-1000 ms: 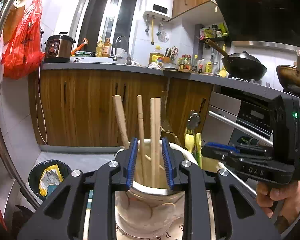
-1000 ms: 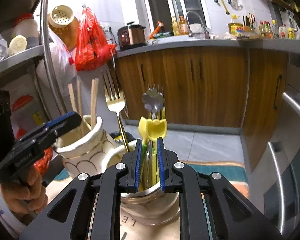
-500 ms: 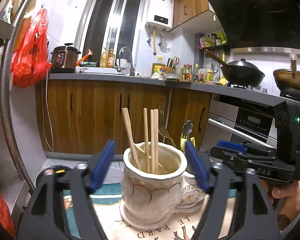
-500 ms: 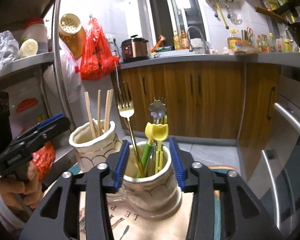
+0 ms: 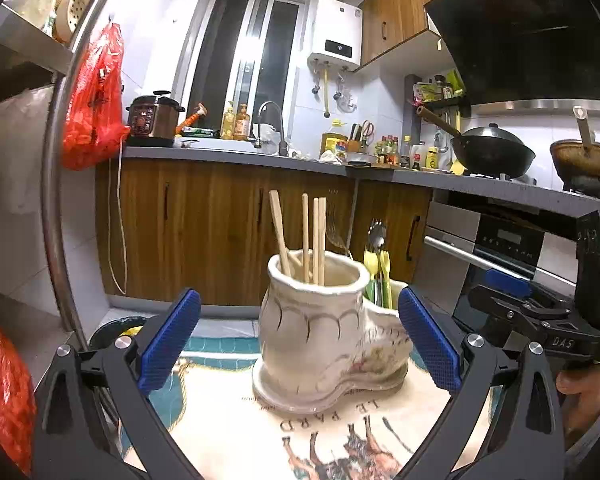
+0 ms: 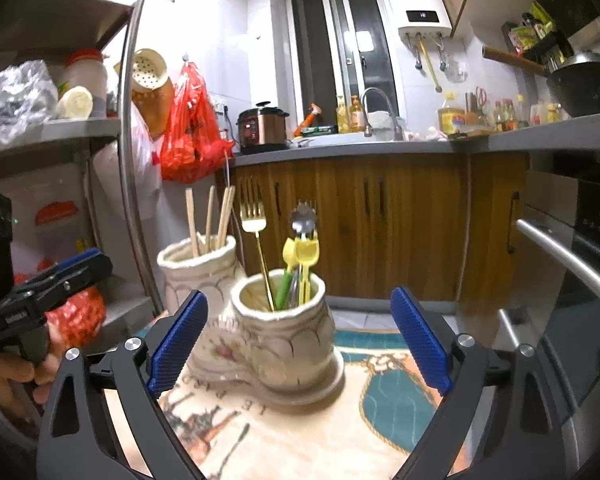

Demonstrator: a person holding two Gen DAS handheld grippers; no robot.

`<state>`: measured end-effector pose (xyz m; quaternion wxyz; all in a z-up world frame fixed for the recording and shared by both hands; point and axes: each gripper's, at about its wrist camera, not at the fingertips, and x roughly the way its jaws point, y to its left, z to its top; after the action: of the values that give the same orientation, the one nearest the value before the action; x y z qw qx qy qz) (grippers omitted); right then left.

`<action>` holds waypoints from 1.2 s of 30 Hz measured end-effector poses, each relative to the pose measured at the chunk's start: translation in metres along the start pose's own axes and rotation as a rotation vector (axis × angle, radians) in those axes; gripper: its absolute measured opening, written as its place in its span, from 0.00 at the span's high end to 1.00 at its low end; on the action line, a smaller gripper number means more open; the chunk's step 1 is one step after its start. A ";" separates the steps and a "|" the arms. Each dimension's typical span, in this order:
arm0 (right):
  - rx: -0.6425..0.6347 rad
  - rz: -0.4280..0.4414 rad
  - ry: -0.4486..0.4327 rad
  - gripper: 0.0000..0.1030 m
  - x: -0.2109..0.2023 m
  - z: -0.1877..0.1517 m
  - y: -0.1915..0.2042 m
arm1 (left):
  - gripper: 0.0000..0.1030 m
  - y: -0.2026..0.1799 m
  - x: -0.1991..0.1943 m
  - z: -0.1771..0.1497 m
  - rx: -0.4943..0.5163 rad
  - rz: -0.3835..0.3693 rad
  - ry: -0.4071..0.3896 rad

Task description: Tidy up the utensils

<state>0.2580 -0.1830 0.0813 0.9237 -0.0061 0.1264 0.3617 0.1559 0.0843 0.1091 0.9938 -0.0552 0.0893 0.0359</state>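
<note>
Hand-held grippers [image 5: 298,338] withdrawn; red bag [image 5: 94,100] (left) hanging.

Home kitchen: wok [image 5: 492,154], sink faucet [image 6: 378,110], wooden cabinets [image 6: 380,224].

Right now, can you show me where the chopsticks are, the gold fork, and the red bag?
chopsticks [image 5: 315,240], left wrist view, on the middle of the two upright sticks.
gold fork [image 6: 253,216], right wrist view, on its tines.
red bag [image 6: 188,132], right wrist view, on the bag's bulging middle.
</note>
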 end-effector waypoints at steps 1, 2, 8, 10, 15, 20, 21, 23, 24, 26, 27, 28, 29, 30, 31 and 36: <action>-0.003 -0.006 0.003 0.09 -0.002 -0.004 0.001 | 0.05 -0.001 -0.004 -0.004 0.005 0.002 -0.004; -0.003 -0.005 0.008 0.08 -0.004 -0.008 0.002 | 0.05 -0.002 -0.007 -0.008 0.009 0.004 -0.003; -0.033 -0.009 0.015 0.07 -0.016 -0.024 0.010 | 0.05 -0.002 -0.016 -0.020 -0.001 -0.009 0.012; -0.042 -0.009 0.014 0.06 -0.019 -0.027 0.013 | 0.05 -0.004 -0.017 -0.024 0.006 -0.001 0.011; -0.063 -0.015 0.007 0.06 -0.020 -0.030 0.018 | 0.05 -0.010 -0.016 -0.030 0.036 0.014 0.007; -0.063 -0.014 0.024 0.06 -0.016 -0.033 0.018 | 0.05 -0.008 -0.014 -0.031 0.026 0.020 0.019; -0.066 -0.013 0.024 0.06 -0.016 -0.033 0.019 | 0.05 -0.007 -0.013 -0.031 0.024 0.025 0.021; -0.072 -0.015 0.023 0.06 -0.016 -0.034 0.020 | 0.05 -0.006 -0.012 -0.031 0.023 0.028 0.027; -0.074 -0.013 0.023 0.06 -0.017 -0.034 0.020 | 0.05 -0.006 -0.012 -0.031 0.023 0.028 0.029; -0.077 -0.011 0.023 0.06 -0.017 -0.034 0.021 | 0.05 -0.005 -0.011 -0.031 0.022 0.026 0.033; -0.077 -0.008 0.023 0.06 -0.017 -0.034 0.021 | 0.05 -0.005 -0.011 -0.031 0.021 0.024 0.035; -0.076 -0.009 0.024 0.06 -0.016 -0.034 0.022 | 0.05 -0.005 -0.011 -0.031 0.021 0.024 0.037; -0.077 -0.009 0.023 0.06 -0.017 -0.034 0.022 | 0.05 -0.006 -0.011 -0.031 0.022 0.025 0.036; -0.079 -0.008 0.022 0.06 -0.017 -0.034 0.023 | 0.05 -0.006 -0.011 -0.031 0.022 0.024 0.037; -0.080 -0.005 0.022 0.06 -0.017 -0.034 0.022 | 0.05 -0.006 -0.010 -0.031 0.023 0.022 0.037; -0.083 0.002 0.022 0.06 -0.017 -0.034 0.024 | 0.05 -0.007 -0.011 -0.033 0.031 0.018 0.037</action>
<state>0.2222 -0.1803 0.0547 0.9209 -0.0483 0.1212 0.3674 0.1405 0.0729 0.0799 0.9924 -0.0394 0.1085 0.0423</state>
